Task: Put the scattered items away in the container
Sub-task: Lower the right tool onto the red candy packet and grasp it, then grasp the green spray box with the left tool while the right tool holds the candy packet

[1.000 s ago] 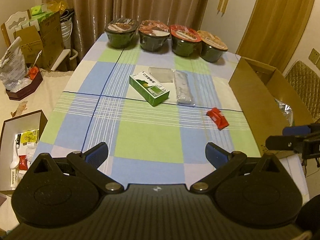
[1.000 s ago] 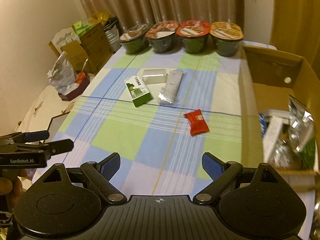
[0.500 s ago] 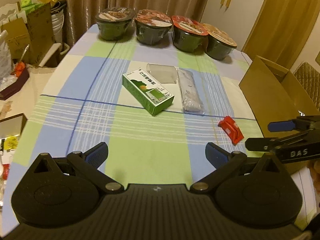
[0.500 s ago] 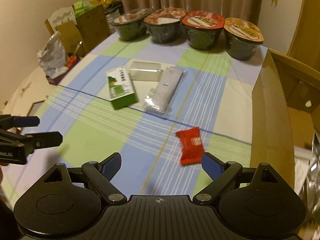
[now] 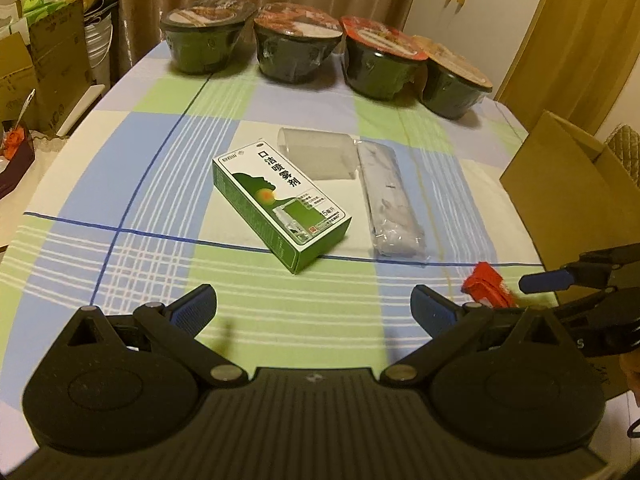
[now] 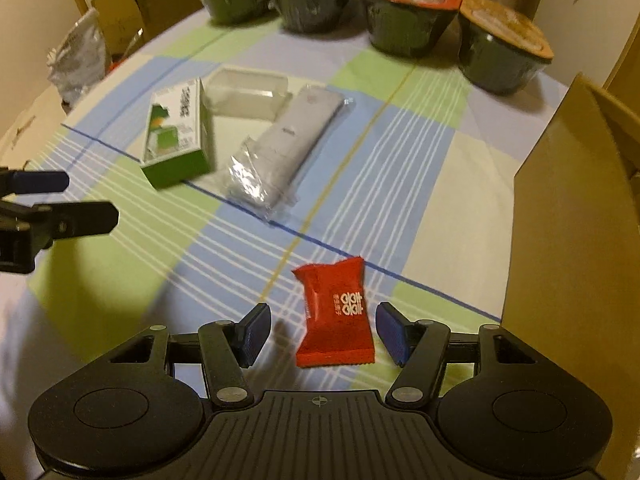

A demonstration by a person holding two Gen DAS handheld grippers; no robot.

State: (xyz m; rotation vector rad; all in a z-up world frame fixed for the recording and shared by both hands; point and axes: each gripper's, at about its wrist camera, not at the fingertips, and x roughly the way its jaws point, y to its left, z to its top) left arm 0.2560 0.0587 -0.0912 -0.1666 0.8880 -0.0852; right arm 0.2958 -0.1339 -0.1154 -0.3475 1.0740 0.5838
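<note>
- Red foil snack packet (image 6: 335, 312) lies flat on the checked tablecloth (image 6: 168, 280), directly between the spread blue pads of the right gripper (image 6: 322, 334), touching neither; its long axis runs along the fingers, so the pads face its two long edges.
- Right gripper is far nearer to it than the left gripper (image 5: 313, 305), which hangs wide apart and empty over bare cloth, aimed toward the green and white carton (image 5: 280, 204).
- Brown cardboard box (image 6: 576, 216), the likely container, stands just right of the packet with its wall near the right pad; a lift over that rim looks needed.
- Further off lie a clear plastic tub (image 6: 248, 90) and a plastic-wrapped white pack (image 6: 284, 146), and four sealed noodle bowls (image 6: 404, 18) line the far edge; none blocks the pinch.
</note>
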